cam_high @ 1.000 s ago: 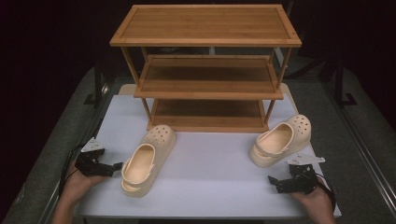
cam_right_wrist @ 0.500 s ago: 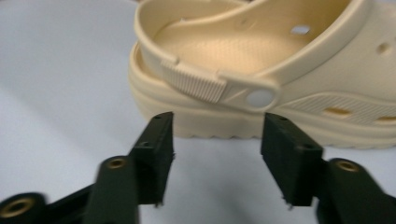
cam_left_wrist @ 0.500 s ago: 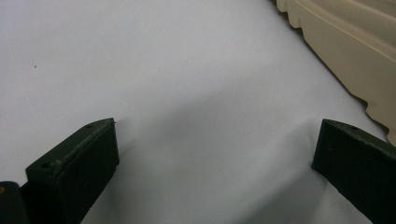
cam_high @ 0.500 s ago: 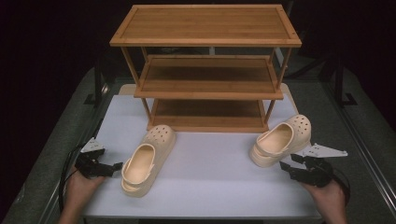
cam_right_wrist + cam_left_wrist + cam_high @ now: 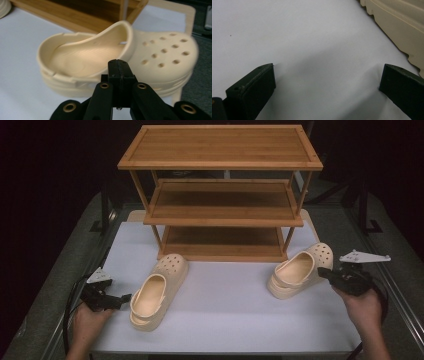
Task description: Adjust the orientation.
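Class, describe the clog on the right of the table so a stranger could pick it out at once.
Start at the three-tier wooden shoe rack on the white table. Off its front right leg lies a cream clog, just ahead of the right gripper. Unlike the other clog, its holed toe points away to the right.

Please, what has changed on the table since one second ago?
The right gripper moved from the table's front edge up beside the right clog, and its jaws have just closed with nothing between them. The left gripper stayed open beside the left clog. Both clogs and the shelf kept their places.
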The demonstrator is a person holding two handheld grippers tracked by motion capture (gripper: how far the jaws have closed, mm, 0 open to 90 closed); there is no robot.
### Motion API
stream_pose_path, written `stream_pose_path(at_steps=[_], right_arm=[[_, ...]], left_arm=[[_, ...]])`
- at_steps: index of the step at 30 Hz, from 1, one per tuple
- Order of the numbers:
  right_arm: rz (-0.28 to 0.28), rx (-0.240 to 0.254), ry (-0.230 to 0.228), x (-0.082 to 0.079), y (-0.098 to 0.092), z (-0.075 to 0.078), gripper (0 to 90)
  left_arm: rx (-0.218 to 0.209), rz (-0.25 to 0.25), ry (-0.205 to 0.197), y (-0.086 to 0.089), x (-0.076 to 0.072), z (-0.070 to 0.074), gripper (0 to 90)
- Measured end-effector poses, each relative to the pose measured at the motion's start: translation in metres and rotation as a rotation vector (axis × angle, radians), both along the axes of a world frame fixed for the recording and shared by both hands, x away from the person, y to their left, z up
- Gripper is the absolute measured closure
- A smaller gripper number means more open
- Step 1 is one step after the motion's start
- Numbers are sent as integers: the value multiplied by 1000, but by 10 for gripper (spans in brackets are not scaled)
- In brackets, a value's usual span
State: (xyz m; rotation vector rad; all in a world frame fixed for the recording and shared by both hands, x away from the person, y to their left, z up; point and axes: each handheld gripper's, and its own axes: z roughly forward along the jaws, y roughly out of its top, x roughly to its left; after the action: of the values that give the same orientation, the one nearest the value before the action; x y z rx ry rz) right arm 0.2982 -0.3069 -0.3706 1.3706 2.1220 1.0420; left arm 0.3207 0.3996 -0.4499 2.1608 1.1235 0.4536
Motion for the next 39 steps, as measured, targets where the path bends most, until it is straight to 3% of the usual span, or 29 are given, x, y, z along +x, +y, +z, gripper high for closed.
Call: stream_pose_path(at_steps=[6, 16, 19, 27, 39], right_arm=[[-61, -27, 6, 31, -20, 12, 898], [-124, -41, 22, 74, -41, 11, 898], [-150, -62, 40, 94, -48, 5, 898], [-211, -61, 89, 124, -65, -14, 898], [-252, -42, 146, 142, -74, -42, 898]], left_arm=[[0, -1, 2, 0, 0, 0, 0], [-1, -2, 4, 0, 0, 0, 0], [-1, -2, 4, 0, 0, 0, 0], [-1, -2, 4, 0, 0, 0, 0], [-1, -2, 4, 0, 0, 0, 0]])
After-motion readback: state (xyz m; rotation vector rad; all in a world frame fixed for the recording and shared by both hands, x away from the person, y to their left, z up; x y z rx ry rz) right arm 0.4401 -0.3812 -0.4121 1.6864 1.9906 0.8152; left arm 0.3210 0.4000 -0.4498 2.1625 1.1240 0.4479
